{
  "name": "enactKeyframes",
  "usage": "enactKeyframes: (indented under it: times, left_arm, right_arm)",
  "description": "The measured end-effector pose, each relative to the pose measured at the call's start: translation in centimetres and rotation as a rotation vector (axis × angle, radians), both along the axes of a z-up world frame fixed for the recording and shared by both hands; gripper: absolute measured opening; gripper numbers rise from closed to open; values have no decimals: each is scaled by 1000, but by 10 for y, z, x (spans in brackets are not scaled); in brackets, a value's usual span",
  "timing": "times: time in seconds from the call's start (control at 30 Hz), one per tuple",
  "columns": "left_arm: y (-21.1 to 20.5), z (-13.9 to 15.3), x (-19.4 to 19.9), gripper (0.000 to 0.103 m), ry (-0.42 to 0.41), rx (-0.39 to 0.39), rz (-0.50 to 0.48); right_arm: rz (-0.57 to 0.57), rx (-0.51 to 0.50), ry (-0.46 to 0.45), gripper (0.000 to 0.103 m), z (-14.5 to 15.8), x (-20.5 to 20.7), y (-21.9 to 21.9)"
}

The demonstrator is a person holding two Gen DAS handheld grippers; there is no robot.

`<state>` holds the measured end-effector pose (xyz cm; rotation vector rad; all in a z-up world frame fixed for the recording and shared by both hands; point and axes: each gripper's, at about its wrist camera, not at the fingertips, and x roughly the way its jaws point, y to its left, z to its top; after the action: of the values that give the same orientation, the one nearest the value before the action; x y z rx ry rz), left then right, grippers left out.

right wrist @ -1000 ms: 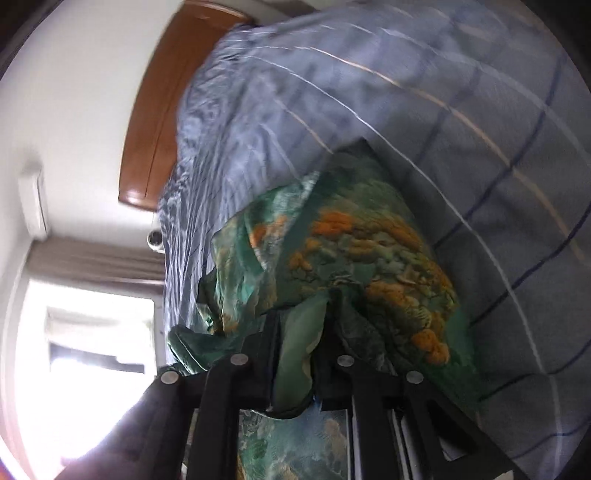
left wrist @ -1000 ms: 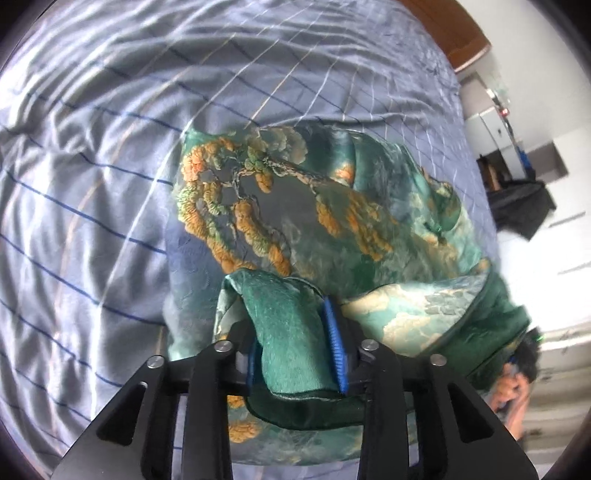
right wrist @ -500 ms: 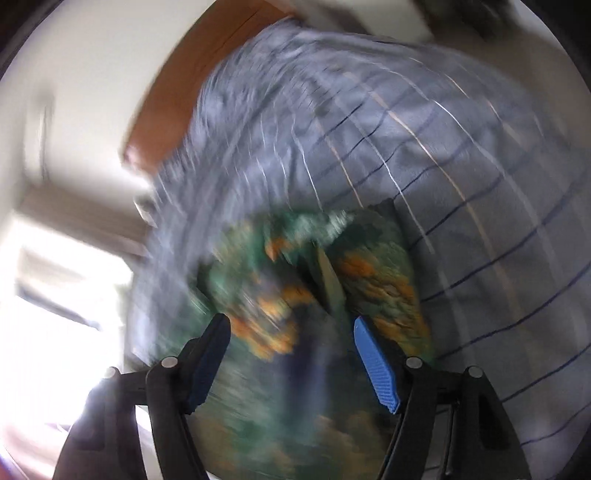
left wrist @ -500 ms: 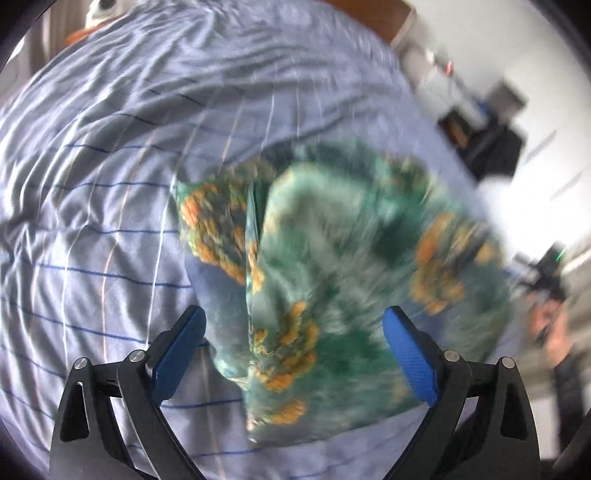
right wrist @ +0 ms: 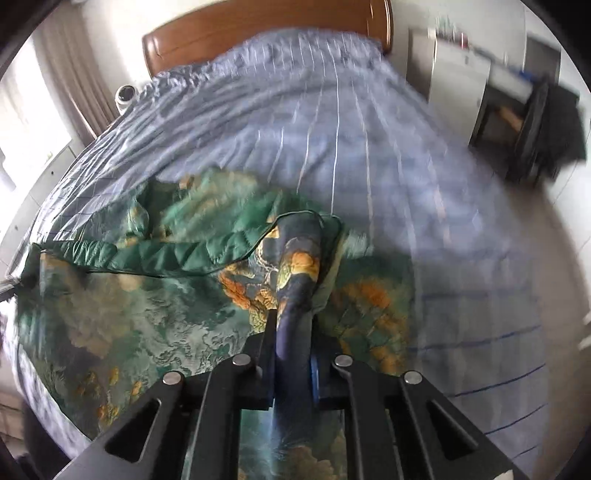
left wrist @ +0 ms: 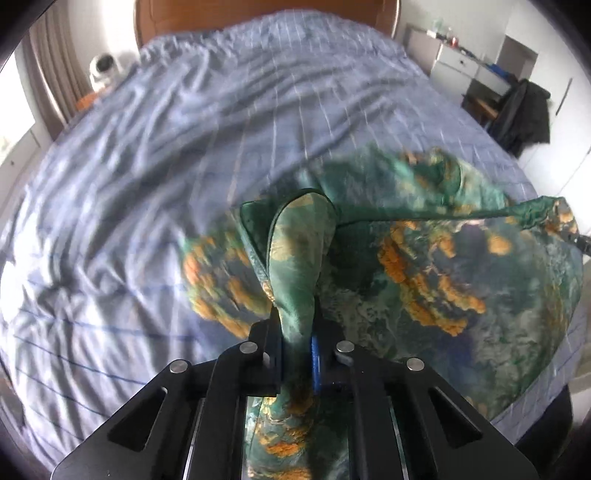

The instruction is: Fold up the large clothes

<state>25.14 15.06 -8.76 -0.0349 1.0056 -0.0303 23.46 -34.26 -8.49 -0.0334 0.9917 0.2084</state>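
A large green silk garment with orange and cream prints lies partly bunched on the bed; it also shows in the right wrist view. My left gripper is shut on a fold of its left edge. My right gripper is shut on a fold of its right edge. The hem is stretched taut between the two grippers and lifted a little off the bed. Both views are blurred by motion.
The bed has a blue striped cover and a brown wooden headboard at the far end. A white cabinet and a chair with a dark coat stand right of the bed. Curtains hang at the left.
Half a second ago both grippers were open above the garment. Now each is shut on a fold of its edge, and both views have swung to face the headboard.
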Motion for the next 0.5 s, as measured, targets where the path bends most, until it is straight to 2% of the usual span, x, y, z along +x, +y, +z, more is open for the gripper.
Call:
enactKeyframes:
  times: [0.17, 0.27, 0.33, 0.4, 0.5]
  left_arm:
    - [-10, 38, 34, 9, -152, 99, 56]
    - [-11, 40, 60, 9, -211, 139, 108]
    - [-13, 28, 79, 9, -254, 204, 143]
    - [-12, 3, 93, 9, -237, 244, 168]
    - [-8, -49, 105, 10, -152, 258, 180]
  right_arm:
    - [-30, -71, -151, 12, 46, 19, 9]
    - [-63, -94, -234, 12, 62, 47, 16]
    - [-62, -147, -305, 12, 65, 61, 24]
    - [-63, -199, -350, 12, 58, 73, 29]
    - [-80, -218, -282, 12, 17, 94, 28]
